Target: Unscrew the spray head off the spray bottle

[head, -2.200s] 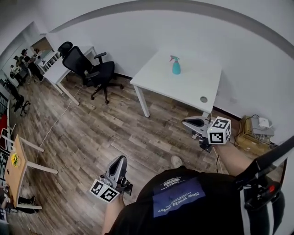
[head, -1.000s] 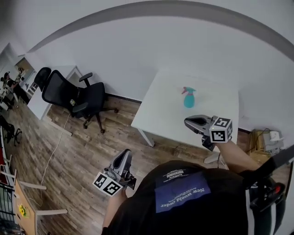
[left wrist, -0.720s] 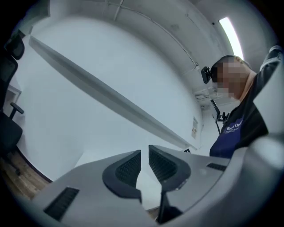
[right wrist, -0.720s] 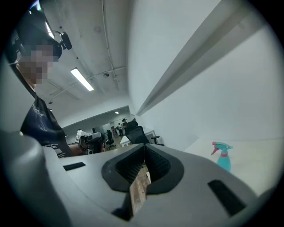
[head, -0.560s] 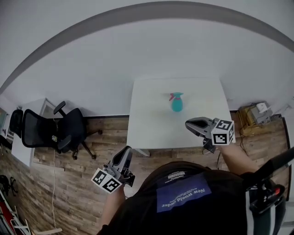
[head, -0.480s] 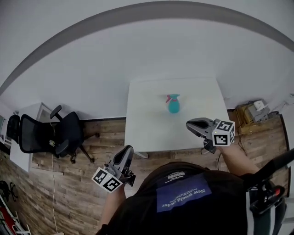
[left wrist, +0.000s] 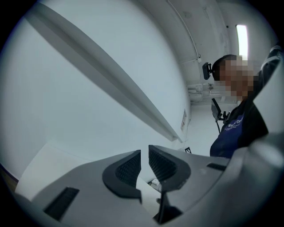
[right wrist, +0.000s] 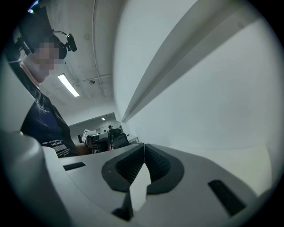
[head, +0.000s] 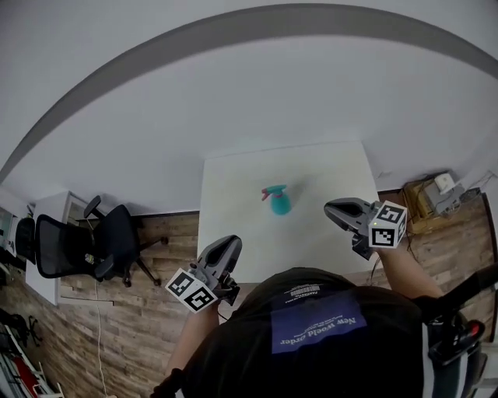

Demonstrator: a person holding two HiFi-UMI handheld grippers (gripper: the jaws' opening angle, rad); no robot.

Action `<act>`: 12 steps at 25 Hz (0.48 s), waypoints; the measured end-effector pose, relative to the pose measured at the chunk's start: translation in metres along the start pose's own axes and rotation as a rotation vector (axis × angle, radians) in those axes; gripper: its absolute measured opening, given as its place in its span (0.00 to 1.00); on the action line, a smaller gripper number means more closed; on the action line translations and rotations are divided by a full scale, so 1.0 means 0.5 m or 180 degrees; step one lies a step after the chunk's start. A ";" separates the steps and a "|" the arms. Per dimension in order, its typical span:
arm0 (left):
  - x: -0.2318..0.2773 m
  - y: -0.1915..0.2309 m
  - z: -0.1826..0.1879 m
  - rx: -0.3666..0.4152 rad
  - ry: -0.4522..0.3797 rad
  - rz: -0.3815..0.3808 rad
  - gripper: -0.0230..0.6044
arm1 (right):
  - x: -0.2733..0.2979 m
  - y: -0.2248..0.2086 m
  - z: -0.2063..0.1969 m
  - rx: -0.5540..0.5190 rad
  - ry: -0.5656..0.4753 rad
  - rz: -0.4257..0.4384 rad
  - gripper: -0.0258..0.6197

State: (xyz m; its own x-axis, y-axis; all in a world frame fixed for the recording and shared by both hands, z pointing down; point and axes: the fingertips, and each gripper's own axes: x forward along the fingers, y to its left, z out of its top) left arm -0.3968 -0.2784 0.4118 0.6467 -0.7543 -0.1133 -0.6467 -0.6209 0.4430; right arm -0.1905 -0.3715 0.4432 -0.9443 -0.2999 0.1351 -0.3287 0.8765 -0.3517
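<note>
Nothing is done yet. The left gripper [head: 230, 246] hangs at the bench's [head: 233, 186] near left corner, fingers clenched on nothing. The bottle [head: 278, 204] stands upright mid-bench, long axis vertical, spray head [head: 271, 191] still on, nozzle apparently pointing left. The right gripper [head: 332, 208], over the near right edge, is likewise clenched empty. Reaching, gripping and unscrewing remain.

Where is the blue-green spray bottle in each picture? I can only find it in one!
Head view: the teal plastic spray bottle stands near the middle of the white table.
Left gripper view: not in it.
Right gripper view: not in it.
Shared landmark: the grey stripe on the white wall, arcing across the head view's top, slanting through both gripper views.
</note>
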 end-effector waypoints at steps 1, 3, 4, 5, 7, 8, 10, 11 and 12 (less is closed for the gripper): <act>0.025 0.005 -0.001 0.0006 0.0016 0.0026 0.13 | -0.003 -0.023 0.009 -0.0002 -0.0012 0.0035 0.04; 0.073 0.013 -0.005 0.0000 0.0049 0.0069 0.13 | -0.008 -0.063 0.025 -0.0018 -0.0021 0.0099 0.04; 0.095 0.016 -0.009 -0.0007 0.0072 0.0080 0.13 | -0.011 -0.080 0.033 -0.0036 -0.0013 0.0128 0.04; 0.115 0.018 -0.015 -0.0015 0.0101 0.0085 0.13 | -0.013 -0.097 0.038 -0.0059 0.0000 0.0155 0.04; 0.146 0.024 -0.028 -0.0038 0.0177 0.0080 0.13 | -0.013 -0.125 0.043 -0.0093 0.0033 0.0190 0.04; 0.155 0.028 -0.034 -0.0053 0.0222 0.0073 0.13 | -0.010 -0.136 0.042 -0.0094 0.0047 0.0197 0.04; 0.162 0.040 -0.044 -0.0079 0.0317 0.0051 0.13 | -0.001 -0.148 0.038 -0.0080 0.0062 0.0196 0.04; 0.161 0.049 -0.046 -0.0091 0.0356 0.0035 0.13 | 0.006 -0.151 0.035 -0.0076 0.0065 0.0188 0.04; 0.159 0.061 -0.046 -0.0106 0.0381 0.0014 0.13 | 0.014 -0.151 0.033 -0.0076 0.0066 0.0176 0.04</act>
State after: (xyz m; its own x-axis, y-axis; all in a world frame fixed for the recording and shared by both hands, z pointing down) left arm -0.3560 -0.3525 0.4369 0.6889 -0.7248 -0.0051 -0.6370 -0.6088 0.4728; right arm -0.1725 -0.4461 0.4556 -0.9605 -0.2430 0.1353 -0.2753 0.9003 -0.3370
